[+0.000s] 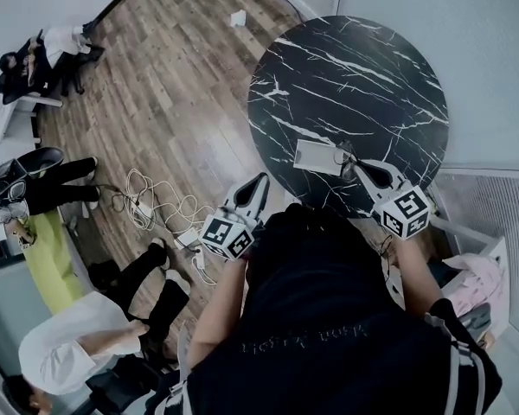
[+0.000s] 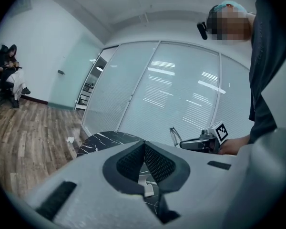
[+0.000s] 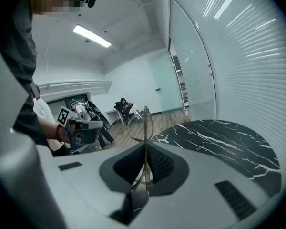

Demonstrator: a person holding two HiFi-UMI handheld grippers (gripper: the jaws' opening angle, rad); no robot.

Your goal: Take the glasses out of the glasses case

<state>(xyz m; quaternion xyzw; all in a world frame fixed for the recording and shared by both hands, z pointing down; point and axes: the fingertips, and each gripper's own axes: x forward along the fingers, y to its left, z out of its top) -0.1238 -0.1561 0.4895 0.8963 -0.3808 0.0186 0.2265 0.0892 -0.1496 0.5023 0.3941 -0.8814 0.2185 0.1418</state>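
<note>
Glasses (image 3: 145, 123) tight between the jaws of the right gripper (image 3: 146, 147), just beside the glasses case (image 1: 315, 156); left gripper (image 2: 144, 145) closed, empty.

Round black marble tabletop (image 1: 355, 76), veined white; a single pale glasses case (image 1: 315, 156) lies flat on it, just left of the right tongs (image 1: 355, 169).

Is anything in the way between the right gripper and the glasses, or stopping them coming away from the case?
Nothing visible does. The right gripper is shut on the glasses and holds them up by the case on the table. The marble around them is bare.
</note>
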